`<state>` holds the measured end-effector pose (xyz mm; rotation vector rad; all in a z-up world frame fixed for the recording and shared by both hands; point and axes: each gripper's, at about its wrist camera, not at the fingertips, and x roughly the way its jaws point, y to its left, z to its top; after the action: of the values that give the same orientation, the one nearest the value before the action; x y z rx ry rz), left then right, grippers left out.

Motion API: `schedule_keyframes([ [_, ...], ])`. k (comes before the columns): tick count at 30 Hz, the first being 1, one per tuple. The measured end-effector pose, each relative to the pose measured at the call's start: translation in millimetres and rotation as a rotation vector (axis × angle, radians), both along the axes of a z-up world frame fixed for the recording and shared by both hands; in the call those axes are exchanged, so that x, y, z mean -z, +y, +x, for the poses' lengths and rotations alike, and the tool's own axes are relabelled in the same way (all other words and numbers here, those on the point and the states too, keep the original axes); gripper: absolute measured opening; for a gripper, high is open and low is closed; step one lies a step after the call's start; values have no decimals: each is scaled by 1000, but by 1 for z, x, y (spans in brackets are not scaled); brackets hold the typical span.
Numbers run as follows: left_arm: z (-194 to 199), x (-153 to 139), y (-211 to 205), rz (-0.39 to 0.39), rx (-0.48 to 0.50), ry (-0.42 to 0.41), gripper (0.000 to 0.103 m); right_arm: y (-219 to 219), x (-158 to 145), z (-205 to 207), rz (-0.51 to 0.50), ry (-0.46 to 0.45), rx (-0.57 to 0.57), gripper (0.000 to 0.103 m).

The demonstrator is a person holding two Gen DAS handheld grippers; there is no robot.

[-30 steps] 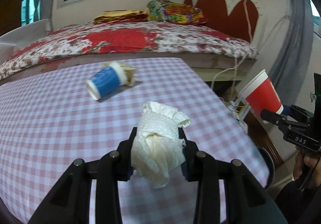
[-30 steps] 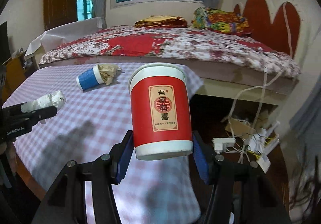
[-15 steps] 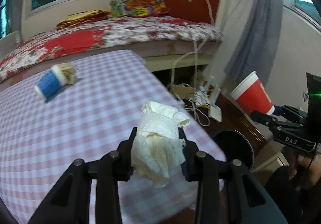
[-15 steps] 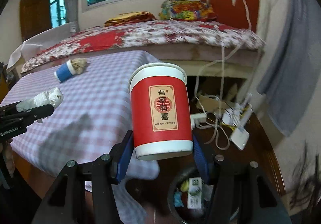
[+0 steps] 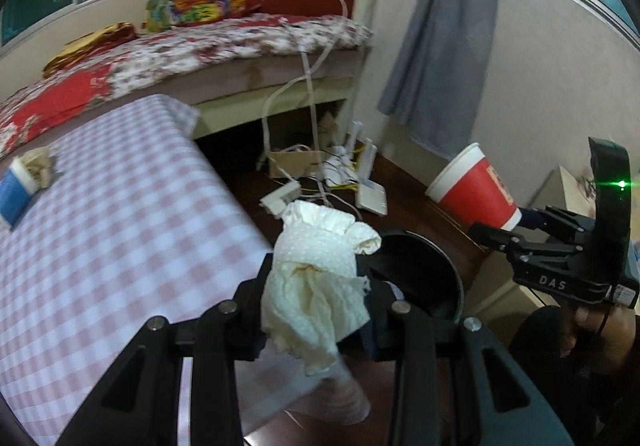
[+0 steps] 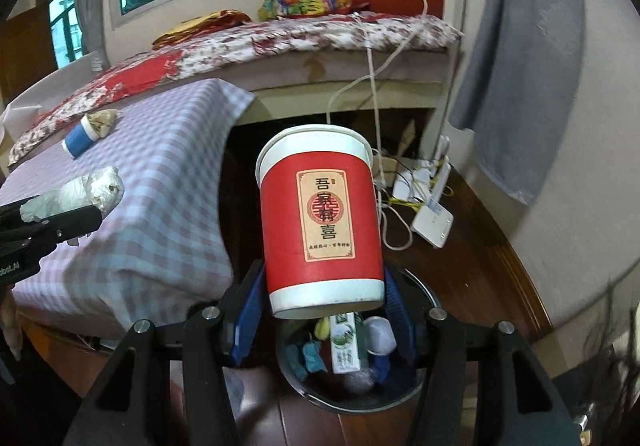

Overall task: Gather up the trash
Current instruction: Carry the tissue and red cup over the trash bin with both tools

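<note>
My left claw [image 5: 316, 302] is clamped on the crumpled tissue [image 5: 316, 278] beside the black bin [image 5: 432, 278]. My right claw [image 6: 324, 310] grips the red paper cup [image 6: 320, 214] directly above the bin. A blue cup [image 6: 78, 138] lies on the table [image 6: 160, 186], well away from the bin.

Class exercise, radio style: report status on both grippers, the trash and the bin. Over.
Left gripper shut on crumpled tissue. Right gripper shut on red paper cup, above black bin. Blue cup on table. Nothing blocking.
</note>
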<state>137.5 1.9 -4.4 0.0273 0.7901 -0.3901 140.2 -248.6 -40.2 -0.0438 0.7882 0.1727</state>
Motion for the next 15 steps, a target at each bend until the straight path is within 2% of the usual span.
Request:
schedule_keyframes([
  [15, 0, 23, -72, 2, 150, 68, 38, -43, 24, -14, -46, 58, 76, 58],
])
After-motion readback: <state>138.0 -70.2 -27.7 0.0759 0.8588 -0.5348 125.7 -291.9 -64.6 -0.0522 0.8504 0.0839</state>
